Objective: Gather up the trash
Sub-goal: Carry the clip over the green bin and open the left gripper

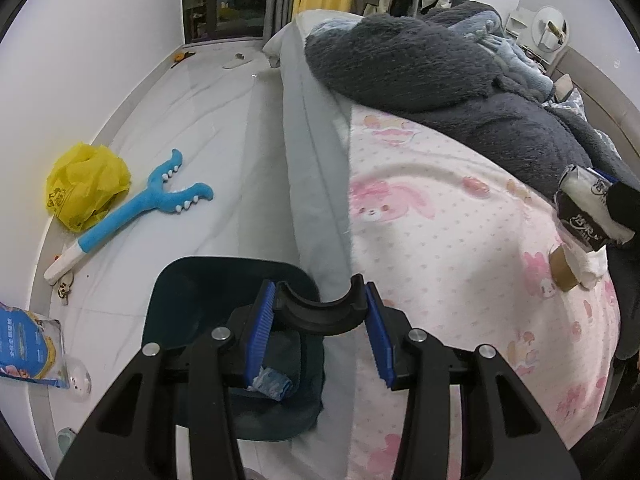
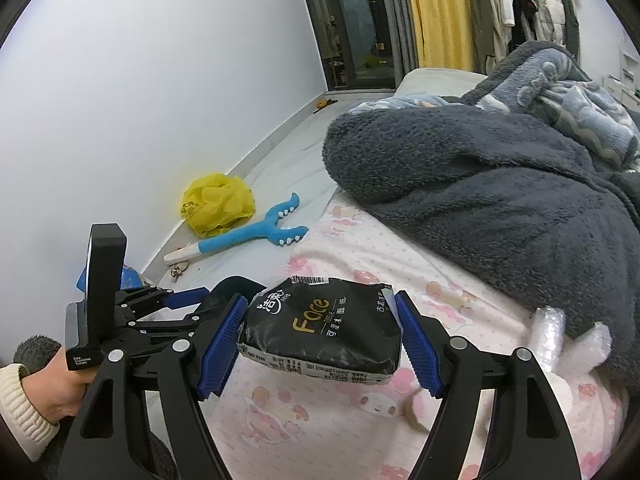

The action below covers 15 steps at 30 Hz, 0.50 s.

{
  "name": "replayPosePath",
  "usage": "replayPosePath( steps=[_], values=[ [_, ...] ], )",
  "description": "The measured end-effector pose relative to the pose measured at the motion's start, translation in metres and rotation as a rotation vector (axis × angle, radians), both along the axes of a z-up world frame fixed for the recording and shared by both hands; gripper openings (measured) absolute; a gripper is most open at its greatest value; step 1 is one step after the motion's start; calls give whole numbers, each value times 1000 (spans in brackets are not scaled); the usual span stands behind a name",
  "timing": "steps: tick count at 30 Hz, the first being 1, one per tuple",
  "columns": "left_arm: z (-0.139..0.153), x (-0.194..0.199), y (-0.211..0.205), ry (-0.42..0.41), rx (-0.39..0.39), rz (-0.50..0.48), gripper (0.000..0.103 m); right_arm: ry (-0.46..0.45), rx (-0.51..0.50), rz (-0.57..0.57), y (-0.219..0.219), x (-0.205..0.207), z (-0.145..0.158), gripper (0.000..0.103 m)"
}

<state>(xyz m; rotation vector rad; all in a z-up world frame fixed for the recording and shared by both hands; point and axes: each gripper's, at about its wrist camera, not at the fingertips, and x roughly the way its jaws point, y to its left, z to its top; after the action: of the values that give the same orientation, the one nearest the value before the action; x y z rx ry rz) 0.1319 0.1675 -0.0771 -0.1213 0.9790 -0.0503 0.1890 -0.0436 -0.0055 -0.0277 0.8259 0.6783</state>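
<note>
— Trash status?
— Right gripper (image 2: pixel 320 344) clamps the black tissue pack (image 2: pixel 320 332) over the pink blanket (image 2: pixel 360 240); left gripper (image 1: pixel 320 328) grips the dark bin (image 1: pixel 192 300) by its handle, near left.

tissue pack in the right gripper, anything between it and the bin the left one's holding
Nothing visible blocks it. The tissue pack hangs in the right gripper above the pink bedsheet. The dark bin, held by its handle in the left gripper, sits beside the bed edge, mouth open, only a crumpled wrapper inside.
</note>
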Motion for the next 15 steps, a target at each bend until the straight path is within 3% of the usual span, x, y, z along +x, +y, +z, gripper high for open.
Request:
replayPosePath(
  steps=[15],
  values=[
    [-29,-10,39,67,-25,24,47,12,-28,54,46,-1,-6,75]
  ],
)
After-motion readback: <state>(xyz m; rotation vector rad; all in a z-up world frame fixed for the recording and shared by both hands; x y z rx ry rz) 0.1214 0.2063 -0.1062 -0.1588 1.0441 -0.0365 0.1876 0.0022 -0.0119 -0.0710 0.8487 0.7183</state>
